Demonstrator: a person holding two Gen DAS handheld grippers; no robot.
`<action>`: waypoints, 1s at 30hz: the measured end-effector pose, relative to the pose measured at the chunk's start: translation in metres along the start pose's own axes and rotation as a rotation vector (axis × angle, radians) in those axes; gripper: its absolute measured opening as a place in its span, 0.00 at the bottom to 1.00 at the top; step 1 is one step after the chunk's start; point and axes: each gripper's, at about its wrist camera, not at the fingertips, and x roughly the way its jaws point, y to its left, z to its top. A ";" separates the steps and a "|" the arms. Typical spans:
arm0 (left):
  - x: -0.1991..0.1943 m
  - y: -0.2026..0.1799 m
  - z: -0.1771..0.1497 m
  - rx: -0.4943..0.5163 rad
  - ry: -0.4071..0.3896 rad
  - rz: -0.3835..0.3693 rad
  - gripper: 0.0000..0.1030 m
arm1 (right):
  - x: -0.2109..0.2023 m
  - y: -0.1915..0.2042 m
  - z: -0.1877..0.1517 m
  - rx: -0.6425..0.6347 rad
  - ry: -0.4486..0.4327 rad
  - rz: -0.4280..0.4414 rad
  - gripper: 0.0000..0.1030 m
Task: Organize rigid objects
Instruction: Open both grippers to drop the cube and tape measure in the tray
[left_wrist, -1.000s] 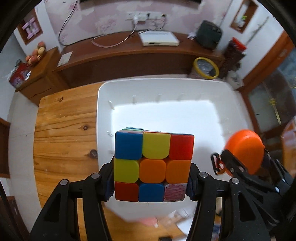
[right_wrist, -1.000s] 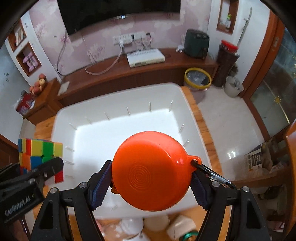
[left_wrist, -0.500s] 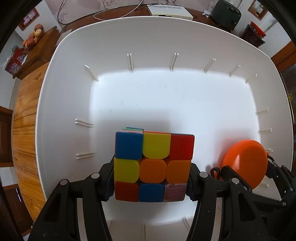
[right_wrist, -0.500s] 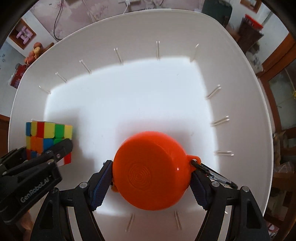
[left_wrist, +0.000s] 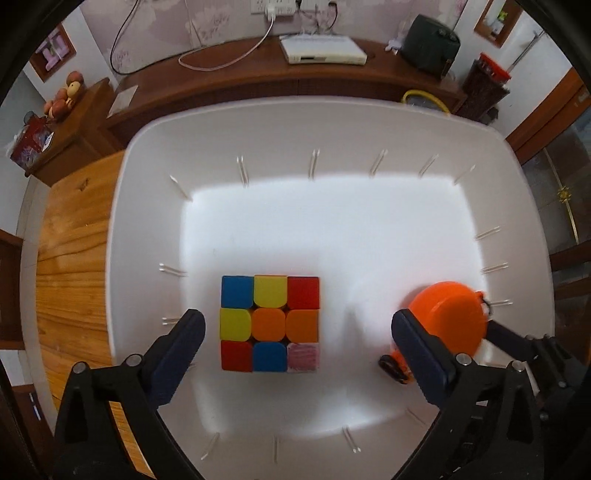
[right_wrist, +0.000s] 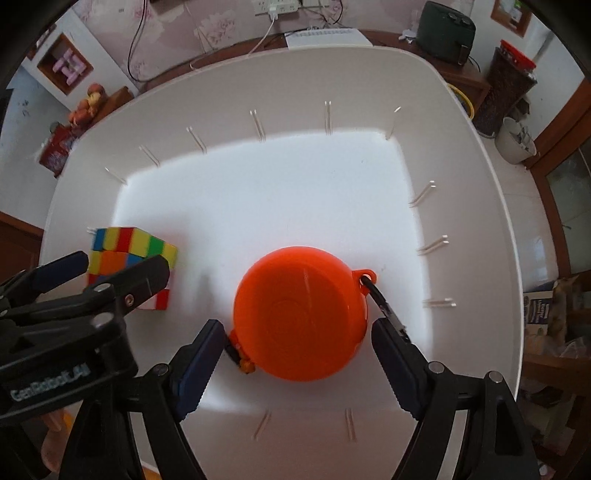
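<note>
Scrambled cube (left_wrist: 269, 324) and round orange case (right_wrist: 301, 314) in white bin (left_wrist: 332, 125), both grippers' fingers (left_wrist: 177, 345) spread, empty.

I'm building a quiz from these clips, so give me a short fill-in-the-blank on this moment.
1. The cube and the orange case both lie inside the white ____.
2. The jaws of the left gripper stand ____ on either side of the cube.
3. The centre sticker on the cube's top face is ____.
4. The right gripper is ____ too.

Missing words: bin; open; orange; open
</note>
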 end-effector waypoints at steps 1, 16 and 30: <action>-0.004 0.001 -0.001 -0.003 -0.006 -0.009 0.98 | -0.005 -0.001 -0.002 0.008 -0.010 0.012 0.80; -0.121 0.013 -0.041 0.026 -0.159 -0.104 0.98 | -0.084 0.009 -0.043 0.069 -0.148 0.101 0.80; -0.191 0.041 -0.117 0.104 -0.244 -0.091 0.98 | -0.170 0.050 -0.123 0.040 -0.337 0.035 0.80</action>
